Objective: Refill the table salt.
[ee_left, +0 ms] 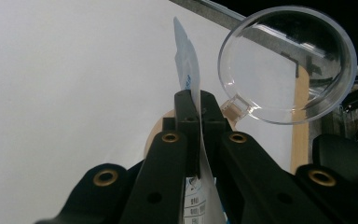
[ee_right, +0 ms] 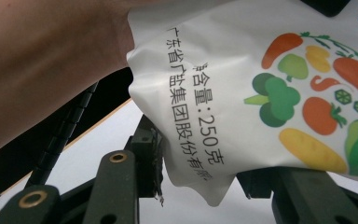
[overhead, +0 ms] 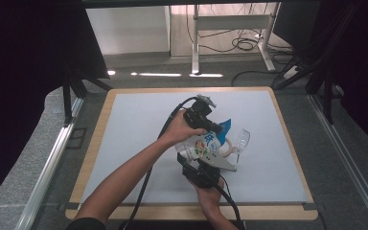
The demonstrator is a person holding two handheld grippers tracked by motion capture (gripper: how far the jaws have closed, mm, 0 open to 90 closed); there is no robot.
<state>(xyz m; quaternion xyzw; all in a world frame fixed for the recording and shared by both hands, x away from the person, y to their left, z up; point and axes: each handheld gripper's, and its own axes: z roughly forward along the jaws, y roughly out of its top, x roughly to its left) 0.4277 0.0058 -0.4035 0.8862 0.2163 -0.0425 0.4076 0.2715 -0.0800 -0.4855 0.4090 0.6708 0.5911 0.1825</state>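
In the high view, the left gripper (overhead: 219,128) is reaching in over the middle of the bench (overhead: 139,139), its fingers (ee_left: 186,112) pinched fully together on the thin blue top edge of the salt pouch (overhead: 205,145), which is hanging above the white mat. Just below it, the right gripper (overhead: 210,159) is clamping the pouch's lower body, its fingers (ee_right: 144,154) standing partly open with the white film bulging between them.

The pouch is looking soft, crinkly and slick, and probably fairly heavy with loose grains that will shift; it is best gripped on the flat sealed edge and the lower corner, as now.

To the right, a clear plastic lid (ee_left: 286,63) is standing on a container whose body is being hidden behind the pouch. Whether the pouch is already torn open is hard to make out.
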